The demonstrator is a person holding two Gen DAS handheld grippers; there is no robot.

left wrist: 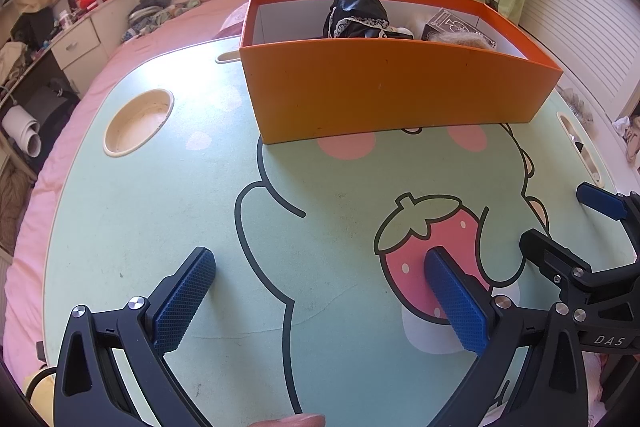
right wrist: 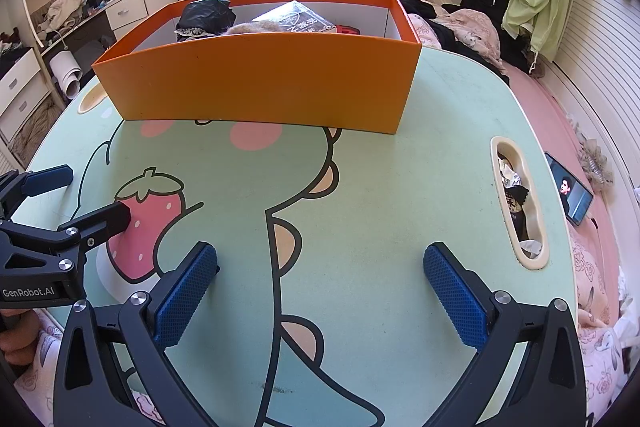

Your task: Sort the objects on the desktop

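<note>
Left claw (left wrist: 320, 303) and right claw (right wrist: 320, 301) spread wide, empty, low over table (right wrist: 380, 195). Orange box (left wrist: 396, 83) straight ahead at far edge, long axis crosswise, roughly equidistant from both; black bundle (left wrist: 358, 11) and card pack (left wrist: 450, 23) already inside. Nothing loose spotted on tabletop.

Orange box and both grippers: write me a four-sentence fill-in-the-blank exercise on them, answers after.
1. The orange box stands on a green table printed with a pink ____.
2. Both the left gripper and the right gripper have their jaws ____.
3. The grippers' finger pads are coloured ____.
4. The black bundle trimmed with lace lies ____ the box.

Answers: strawberry; open; blue; inside
</note>
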